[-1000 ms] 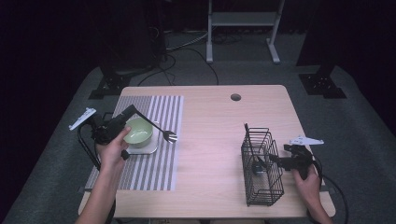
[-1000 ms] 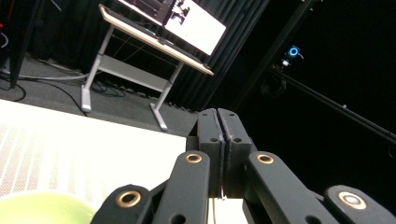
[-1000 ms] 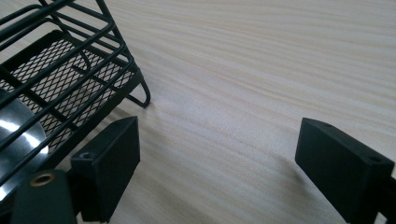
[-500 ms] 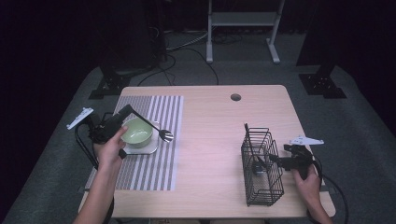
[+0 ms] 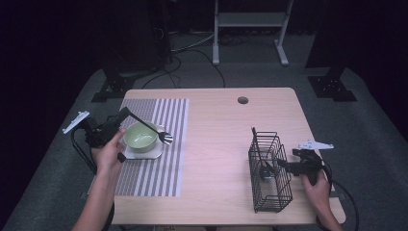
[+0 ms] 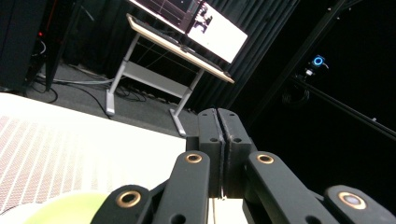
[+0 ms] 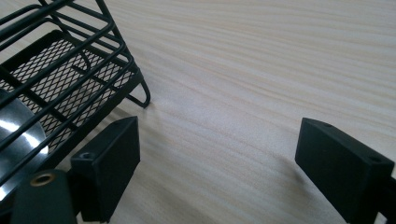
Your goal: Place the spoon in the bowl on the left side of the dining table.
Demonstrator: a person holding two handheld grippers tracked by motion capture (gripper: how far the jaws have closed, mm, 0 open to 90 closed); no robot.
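Sitting on white plate (image 5: 153,153): pale-green bowl (image 5: 140,136).

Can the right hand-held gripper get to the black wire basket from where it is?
Probably yes. The right hand-held gripper sits right beside the black wire basket, jaws wide open, with bare table between them.

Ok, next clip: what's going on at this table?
A person holds a gripper in each hand. The left gripper is shut with nothing visible between its jaws, and sits beside a green bowl on a small white plate on the striped placemat; a fork rests by the bowl. The right gripper is open, low over the table, next to a black wire basket with some utensil inside.
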